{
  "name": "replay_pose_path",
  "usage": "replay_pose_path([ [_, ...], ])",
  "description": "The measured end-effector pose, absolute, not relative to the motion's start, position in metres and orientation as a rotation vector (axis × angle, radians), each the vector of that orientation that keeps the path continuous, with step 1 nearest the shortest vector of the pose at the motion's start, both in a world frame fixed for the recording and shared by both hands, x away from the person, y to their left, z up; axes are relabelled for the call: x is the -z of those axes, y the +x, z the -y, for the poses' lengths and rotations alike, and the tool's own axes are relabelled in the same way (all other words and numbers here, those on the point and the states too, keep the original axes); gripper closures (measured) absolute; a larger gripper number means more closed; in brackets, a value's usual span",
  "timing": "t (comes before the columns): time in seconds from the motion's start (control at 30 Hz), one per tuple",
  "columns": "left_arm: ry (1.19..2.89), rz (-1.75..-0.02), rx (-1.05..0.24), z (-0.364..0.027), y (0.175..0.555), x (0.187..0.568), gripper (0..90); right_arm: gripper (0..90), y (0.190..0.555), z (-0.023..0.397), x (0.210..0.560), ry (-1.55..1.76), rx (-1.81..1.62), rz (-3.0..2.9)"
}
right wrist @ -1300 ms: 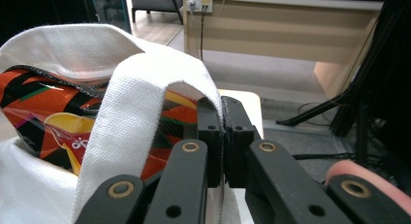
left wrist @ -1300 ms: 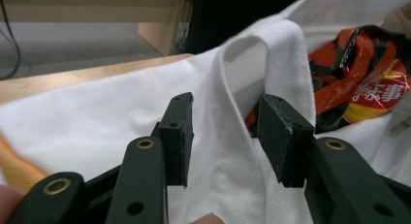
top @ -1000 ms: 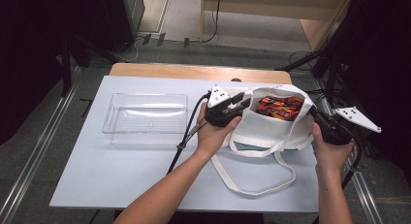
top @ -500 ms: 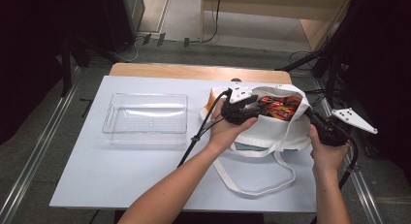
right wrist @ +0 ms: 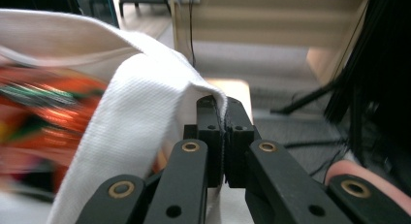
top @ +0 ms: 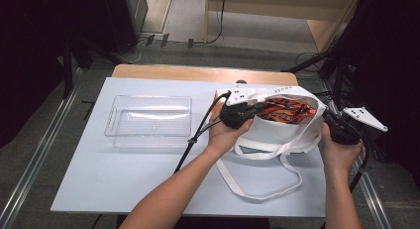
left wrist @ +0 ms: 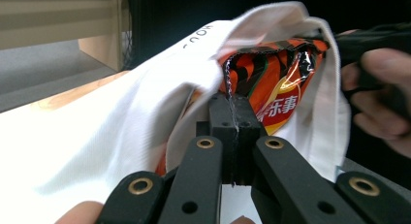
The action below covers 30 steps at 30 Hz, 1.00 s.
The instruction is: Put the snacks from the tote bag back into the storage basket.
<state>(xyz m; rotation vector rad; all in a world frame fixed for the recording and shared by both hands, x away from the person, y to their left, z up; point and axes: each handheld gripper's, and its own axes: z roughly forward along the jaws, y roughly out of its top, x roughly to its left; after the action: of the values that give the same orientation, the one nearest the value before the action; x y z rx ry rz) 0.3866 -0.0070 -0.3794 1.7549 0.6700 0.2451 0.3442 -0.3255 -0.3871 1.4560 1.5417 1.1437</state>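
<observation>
A white cloth tote bag [top: 277,136] lies at the table's right centre, its mouth open and facing up and away. Orange and red snack packets [top: 286,110] fill it. My left gripper [top: 253,112] reaches into the bag's left side. In the left gripper view its jaws [left wrist: 237,116] are shut on the crimped edge of an orange snack packet [left wrist: 274,81], with the bag [left wrist: 160,88] draped around. My right gripper [top: 329,124] holds the bag's right rim. In the right gripper view it [right wrist: 224,112] is shut on the white fabric edge [right wrist: 135,98].
A clear plastic tray [top: 148,121] stands on the white table [top: 124,179] to the left of the bag. The bag's strap [top: 262,192] loops toward the front edge. Black stands and cables crowd the floor at the right and back.
My left gripper has moved right, from the bag's left corner into its mouth, and closed on a snack packet. The right gripper has kept its hold on the rim.
</observation>
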Motion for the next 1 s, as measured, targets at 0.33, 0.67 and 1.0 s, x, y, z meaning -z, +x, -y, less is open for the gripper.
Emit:
replay_pose_path([
  [0.33, 1.71, -0.706, -0.21, -0.001, 0.393, 0.383, 90.0, 88.3, 0.374, 0.306, 0.466, 1.609, -1.014, -1.735],
  [0.67, 1.676, -0.743, -0.215, -0.007, 0.392, 0.382, 57.0, 61.8, 0.315, 0.33, 0.422, 1.524, -1.207, -1.416],
  [1.0, 1.626, -0.812, -0.381, -0.028, 0.362, 0.39, 20.9, 46.4, 0.298, 0.314, 0.402, 1.431, -1.252, -1.398],
])
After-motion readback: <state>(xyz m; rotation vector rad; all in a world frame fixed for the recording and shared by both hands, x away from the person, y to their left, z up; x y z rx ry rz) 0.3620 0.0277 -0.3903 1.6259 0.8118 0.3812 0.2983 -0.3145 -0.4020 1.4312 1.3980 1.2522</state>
